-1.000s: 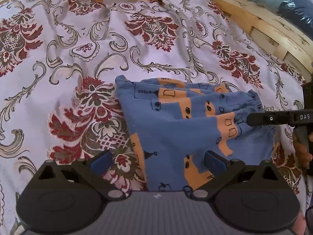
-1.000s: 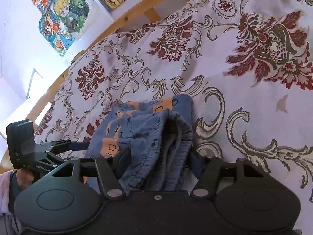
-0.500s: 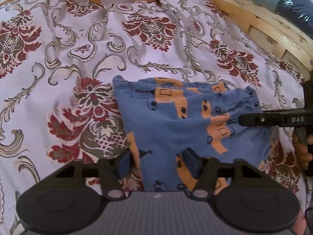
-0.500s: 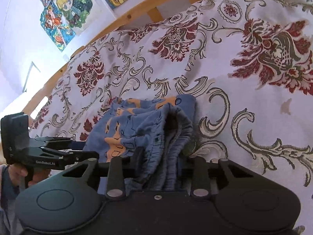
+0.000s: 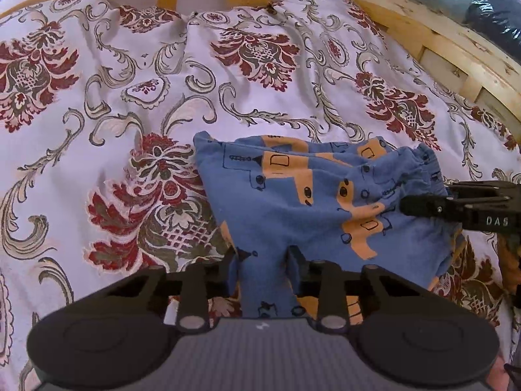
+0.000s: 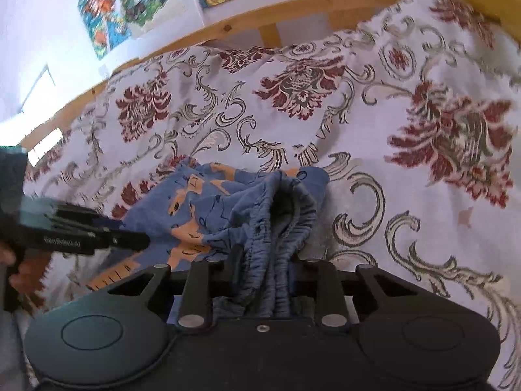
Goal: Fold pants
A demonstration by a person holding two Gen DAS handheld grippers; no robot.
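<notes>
A wooden-framed bed (image 5: 433, 37) carries a floral bedspread (image 5: 107, 104), and on it lie the blue pants (image 5: 293, 202) with orange prints, bunched in layers. The left hand-held gripper (image 5: 262, 267) is clamped on a fold of the pants at their near edge. The right hand-held gripper (image 6: 268, 268) pinches the gathered elastic waistband (image 6: 280, 228) between its fingers.

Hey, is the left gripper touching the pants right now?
Touching. The left wrist view shows the left gripper with its fingers pinching a fold of the pants.
</notes>
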